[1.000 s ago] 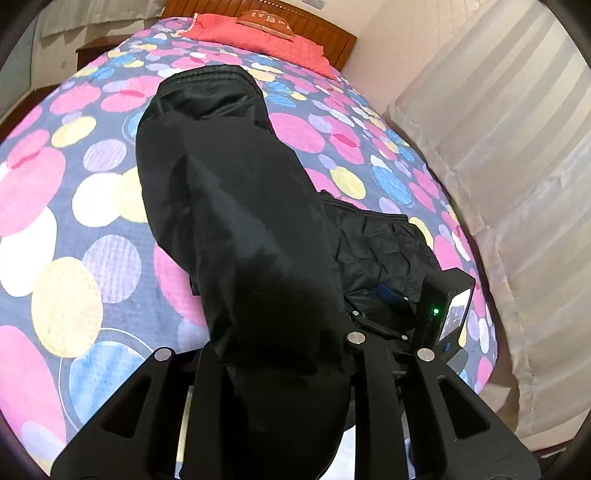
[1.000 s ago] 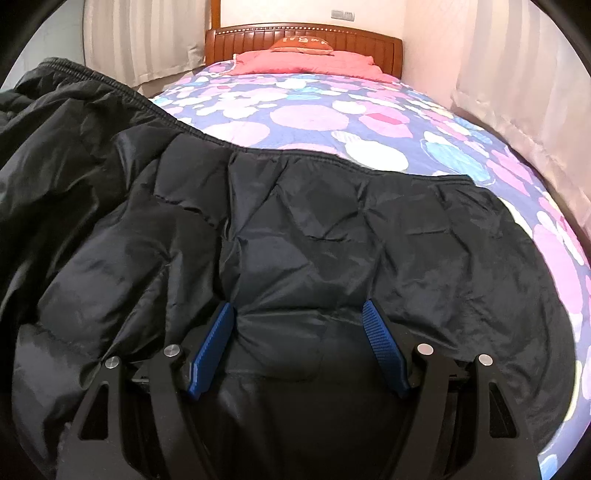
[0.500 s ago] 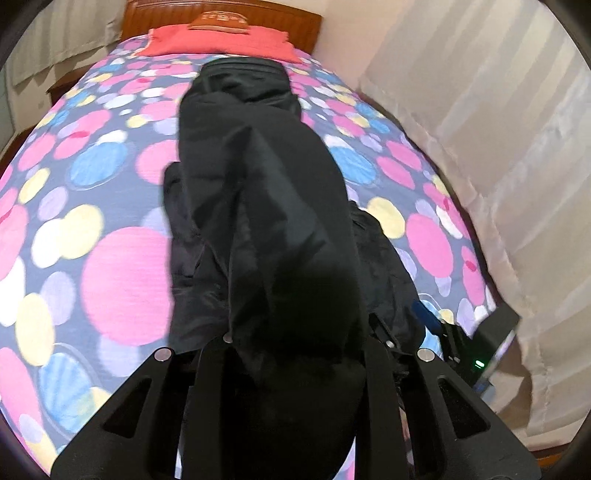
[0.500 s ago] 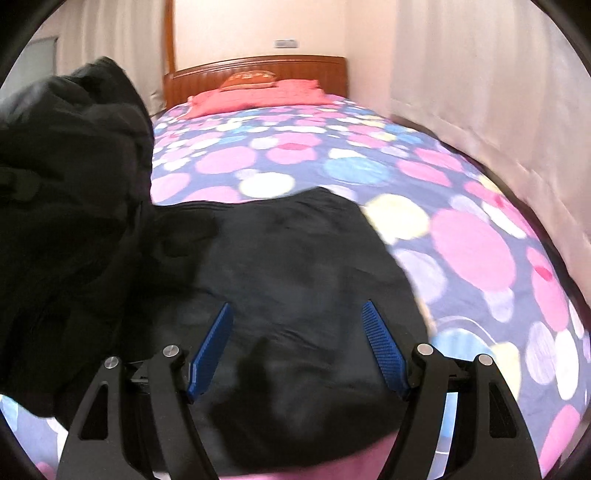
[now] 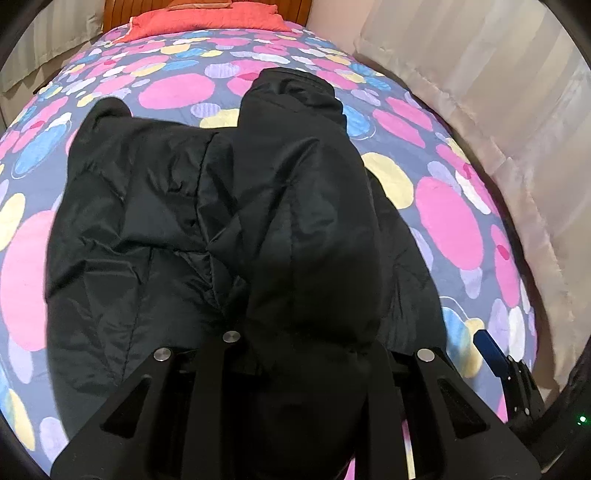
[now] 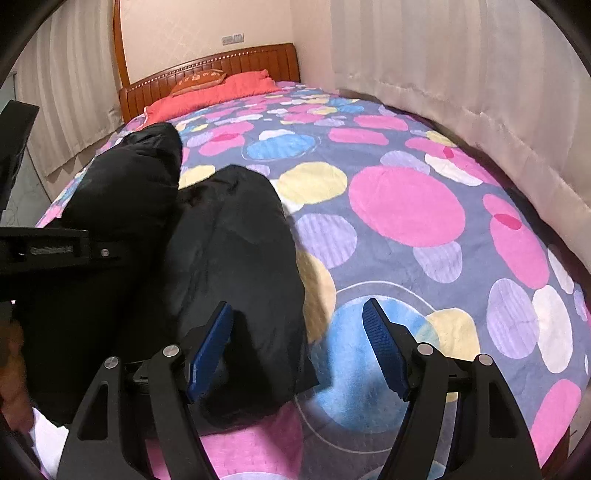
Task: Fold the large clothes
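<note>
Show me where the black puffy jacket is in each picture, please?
Left wrist view: the black jacket fills the middle and lower left, with one part gripped in the left gripper.
Right wrist view: the jacket lies on the left side, partly between the open right gripper's fingers.
Shared landmark: the red pillow at the headboard end of the bed.

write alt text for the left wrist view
The left tool is shut on a fold of a black puffy jacket, the rest spread on a bed covered in pink, blue and yellow circles. Pale curtains hang at right.
</note>
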The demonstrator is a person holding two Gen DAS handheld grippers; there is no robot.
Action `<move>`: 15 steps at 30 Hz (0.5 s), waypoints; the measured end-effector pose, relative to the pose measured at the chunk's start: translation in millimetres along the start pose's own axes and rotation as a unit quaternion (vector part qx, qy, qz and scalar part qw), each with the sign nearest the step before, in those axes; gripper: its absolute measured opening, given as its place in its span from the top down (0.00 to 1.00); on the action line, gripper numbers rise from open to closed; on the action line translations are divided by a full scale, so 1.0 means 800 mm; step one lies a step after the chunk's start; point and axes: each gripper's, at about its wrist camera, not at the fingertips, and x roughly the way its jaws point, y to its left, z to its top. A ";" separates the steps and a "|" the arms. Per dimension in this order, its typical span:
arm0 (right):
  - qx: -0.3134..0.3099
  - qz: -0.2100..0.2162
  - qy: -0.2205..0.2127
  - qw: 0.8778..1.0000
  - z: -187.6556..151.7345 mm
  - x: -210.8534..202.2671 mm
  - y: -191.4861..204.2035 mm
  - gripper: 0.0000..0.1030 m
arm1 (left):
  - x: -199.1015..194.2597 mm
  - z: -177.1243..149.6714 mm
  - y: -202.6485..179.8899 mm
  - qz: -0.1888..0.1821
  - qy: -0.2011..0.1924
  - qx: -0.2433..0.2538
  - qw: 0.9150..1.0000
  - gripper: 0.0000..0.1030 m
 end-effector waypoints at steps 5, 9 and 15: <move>-0.003 0.001 0.007 1.000 -0.010 0.004 0.002 0.30 | -0.012 0.000 -0.011 -0.017 -0.004 0.001 1.000 0.59; -0.004 0.000 0.009 1.000 -0.010 0.003 0.003 0.30 | -0.041 0.001 -0.024 -0.055 -0.015 -0.005 0.998 0.30; -0.009 -0.006 0.009 1.000 -0.010 -0.003 0.003 0.30 | -0.086 -0.008 -0.040 -0.100 -0.038 0.022 0.994 0.28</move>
